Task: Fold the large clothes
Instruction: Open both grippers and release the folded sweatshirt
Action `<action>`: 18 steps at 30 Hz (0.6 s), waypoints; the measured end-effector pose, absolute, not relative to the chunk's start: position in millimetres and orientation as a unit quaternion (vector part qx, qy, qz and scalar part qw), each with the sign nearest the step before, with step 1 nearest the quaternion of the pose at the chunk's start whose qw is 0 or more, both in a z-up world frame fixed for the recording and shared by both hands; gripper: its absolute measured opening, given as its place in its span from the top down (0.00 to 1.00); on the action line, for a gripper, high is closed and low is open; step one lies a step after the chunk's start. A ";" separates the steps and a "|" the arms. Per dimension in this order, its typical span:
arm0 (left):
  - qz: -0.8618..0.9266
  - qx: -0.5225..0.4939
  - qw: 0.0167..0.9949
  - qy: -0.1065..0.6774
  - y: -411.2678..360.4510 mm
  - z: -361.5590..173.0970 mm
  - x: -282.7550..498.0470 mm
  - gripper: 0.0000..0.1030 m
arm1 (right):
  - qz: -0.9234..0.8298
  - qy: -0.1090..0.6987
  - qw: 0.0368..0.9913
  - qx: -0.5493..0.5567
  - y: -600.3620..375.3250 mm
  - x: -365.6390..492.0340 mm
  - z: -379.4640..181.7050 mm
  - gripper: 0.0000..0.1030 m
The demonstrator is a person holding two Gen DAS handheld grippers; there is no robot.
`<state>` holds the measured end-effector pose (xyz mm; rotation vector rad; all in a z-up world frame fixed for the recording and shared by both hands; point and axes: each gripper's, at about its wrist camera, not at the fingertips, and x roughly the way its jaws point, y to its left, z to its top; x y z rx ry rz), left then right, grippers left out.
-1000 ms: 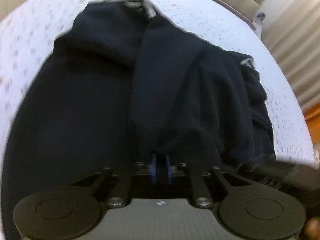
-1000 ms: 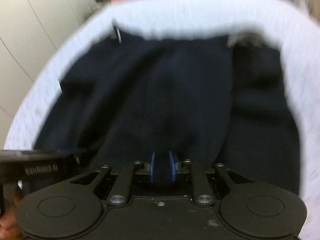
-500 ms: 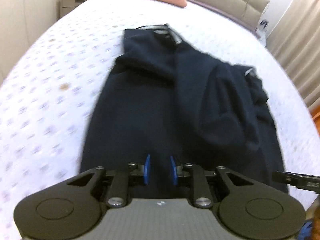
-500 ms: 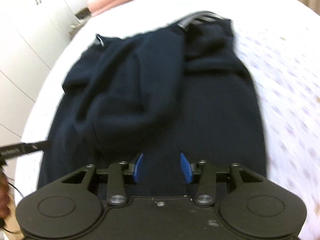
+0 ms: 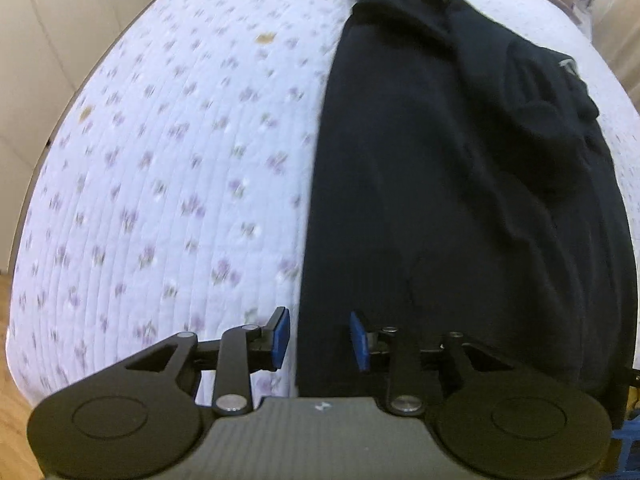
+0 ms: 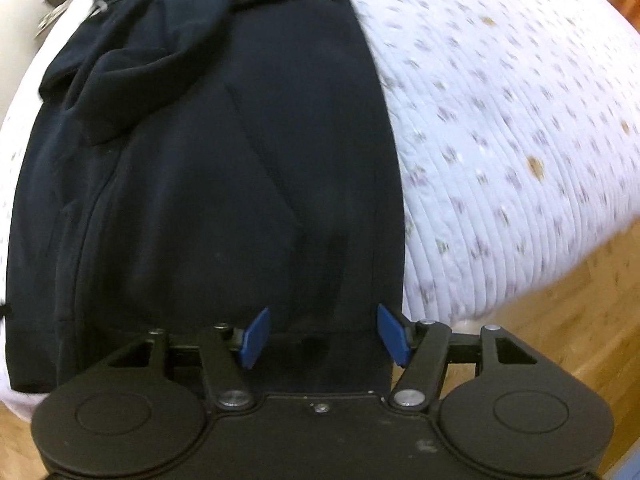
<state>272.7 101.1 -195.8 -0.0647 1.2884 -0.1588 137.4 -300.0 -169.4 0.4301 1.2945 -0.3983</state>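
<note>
A large dark navy garment lies lengthwise on the bed, folded into a long strip with a sleeve bunched on top. It also shows in the right wrist view. My left gripper is open and empty, its blue pads straddling the garment's near left edge. My right gripper is open wide and empty over the garment's near hem, close to its right edge.
The bed has a white quilted cover with small purple flowers, also seen in the right wrist view. Wooden floor lies beyond the bed's near edge. A pale wall or wardrobe stands at the left.
Both grippers let go of the garment fold and opened. They drew back to the garment's near end, the left toward its left edge and the right toward its right edge.
</note>
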 end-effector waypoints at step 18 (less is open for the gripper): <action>-0.128 0.029 0.785 0.605 78.9 -198.0 243.1 0.84 | -0.259 0.579 0.742 0.217 -299.1 95.0 -160.4 0.95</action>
